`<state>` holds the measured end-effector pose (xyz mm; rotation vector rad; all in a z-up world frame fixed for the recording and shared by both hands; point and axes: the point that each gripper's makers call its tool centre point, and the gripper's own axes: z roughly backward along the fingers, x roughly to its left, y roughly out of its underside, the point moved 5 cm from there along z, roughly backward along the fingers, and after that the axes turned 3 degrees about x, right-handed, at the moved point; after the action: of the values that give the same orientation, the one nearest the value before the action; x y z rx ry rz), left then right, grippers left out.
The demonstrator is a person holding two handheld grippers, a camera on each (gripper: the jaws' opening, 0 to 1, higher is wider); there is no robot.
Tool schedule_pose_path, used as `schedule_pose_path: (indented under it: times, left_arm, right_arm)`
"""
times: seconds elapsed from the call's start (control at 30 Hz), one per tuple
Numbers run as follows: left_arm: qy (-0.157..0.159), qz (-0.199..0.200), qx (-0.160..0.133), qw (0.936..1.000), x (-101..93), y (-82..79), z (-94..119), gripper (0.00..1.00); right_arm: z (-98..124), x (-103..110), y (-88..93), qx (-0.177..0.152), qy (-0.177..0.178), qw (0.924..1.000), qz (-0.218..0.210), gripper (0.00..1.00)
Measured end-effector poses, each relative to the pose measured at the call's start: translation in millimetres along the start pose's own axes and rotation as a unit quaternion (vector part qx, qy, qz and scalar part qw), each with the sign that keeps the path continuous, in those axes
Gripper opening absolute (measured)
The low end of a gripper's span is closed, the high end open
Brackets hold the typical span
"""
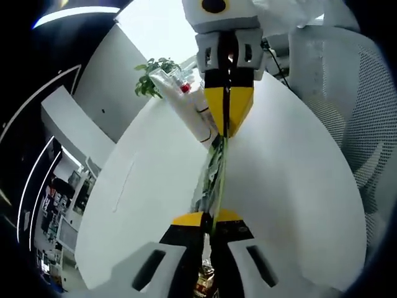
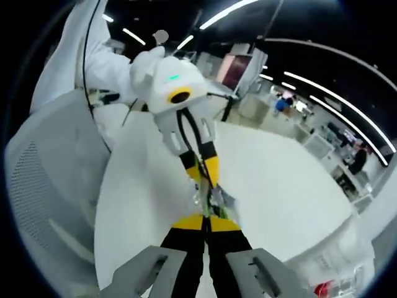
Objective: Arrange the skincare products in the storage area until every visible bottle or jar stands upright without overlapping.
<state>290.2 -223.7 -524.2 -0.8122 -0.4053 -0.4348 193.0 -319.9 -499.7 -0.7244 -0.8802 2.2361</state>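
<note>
Above the white table (image 1: 298, 205), both grippers, left (image 1: 208, 225) and right (image 2: 206, 221), are clenching one thin green-printed sachet (image 1: 215, 180); upright arranging seems barely begun

Left gripper (image 1: 209, 218) and right gripper (image 2: 208, 222) face each other tip to tip, jaws closed. A white sleeve (image 2: 68, 43) extends behind.
</note>
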Motion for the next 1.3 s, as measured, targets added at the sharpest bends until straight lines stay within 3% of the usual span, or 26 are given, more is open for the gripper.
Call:
schedule_pose_path:
  times: [0.27, 0.4, 0.63, 1.3]
  left_arm:
    - [0.017, 0.011, 0.003, 0.9998, -7.7, -7.5, -9, 0.04]
    - [0.029, 0.020, 0.009, 0.9993, -11.9, -8.6, -17, 0.04]
    - [0.047, 0.067, 0.013, 0.9965, -15.9, -10.9, -27, 0.05]
    - [0.074, 0.054, 0.025, 0.9955, -33.8, -12.3, -50, 0.13]
  right_arm:
    - [2, 4, 13.6, 0.017, 0.008, 0.9996, -0.023, 0.00]
    - [-1, 1, 26.8, 0.027, 0.004, 0.9971, -0.071, 0.00]
    - [0, 4, 37.3, 0.043, 0.011, 0.9944, -0.096, 0.00]
    - [-6, 2, 72.9, 0.095, 0.013, 0.9858, -0.137, 0.00]
